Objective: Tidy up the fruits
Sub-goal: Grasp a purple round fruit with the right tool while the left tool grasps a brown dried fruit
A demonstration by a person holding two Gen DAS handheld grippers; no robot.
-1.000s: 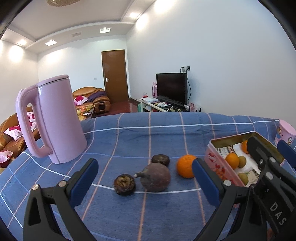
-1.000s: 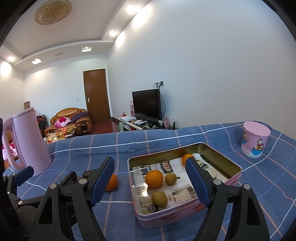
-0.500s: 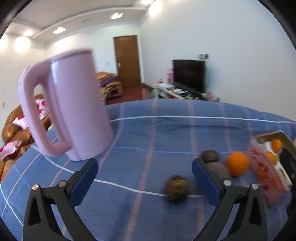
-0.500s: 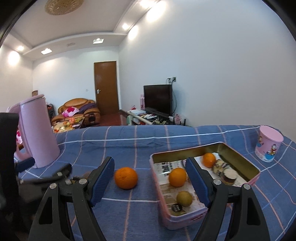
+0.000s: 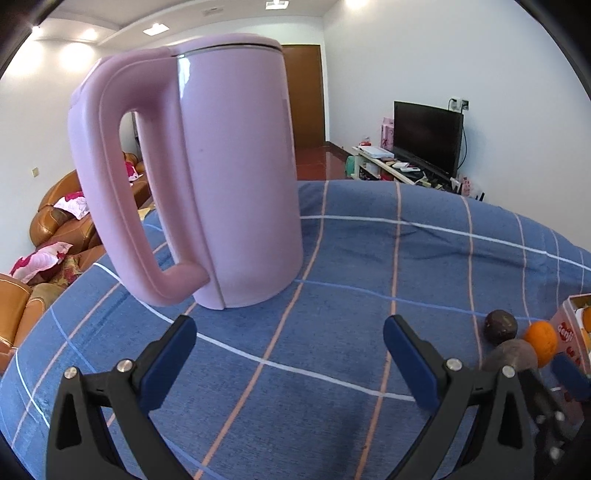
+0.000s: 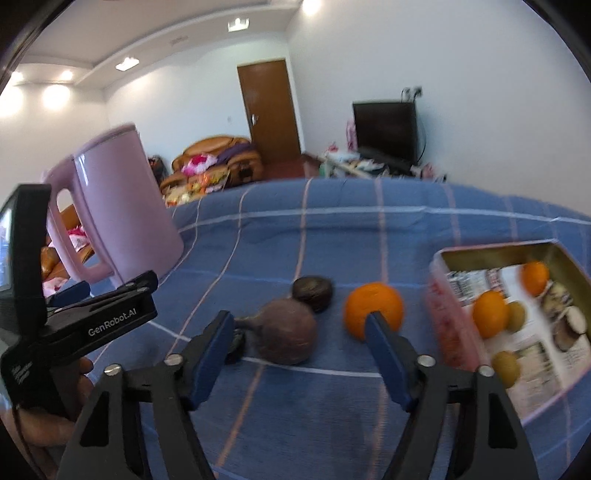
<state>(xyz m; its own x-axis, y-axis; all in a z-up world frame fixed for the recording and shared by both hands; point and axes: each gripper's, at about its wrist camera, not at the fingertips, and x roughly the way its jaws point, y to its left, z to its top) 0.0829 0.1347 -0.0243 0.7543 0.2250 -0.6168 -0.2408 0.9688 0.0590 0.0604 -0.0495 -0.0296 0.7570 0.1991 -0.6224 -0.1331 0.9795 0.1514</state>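
Beetroot (image 6: 286, 331) between open right hand-held gripper (image 6: 299, 334) fingers.

The left hand-held gripper (image 5: 288, 358) has been swung toward the pink kettle (image 5: 221, 177); the right hand-held gripper (image 6: 299, 343) has been shifted from the tin (image 6: 443, 306) toward the loose fruits (image 6: 286, 336).

White walls rise to a stepped ceiling with recessed lights (image 5: 155, 28), enclosing a brown wooden door (image 6: 269, 110), a black flat television (image 5: 427, 135) on a low stand, orange-brown leather sofas (image 5: 59, 218), and reddish floor (image 5: 317, 157).
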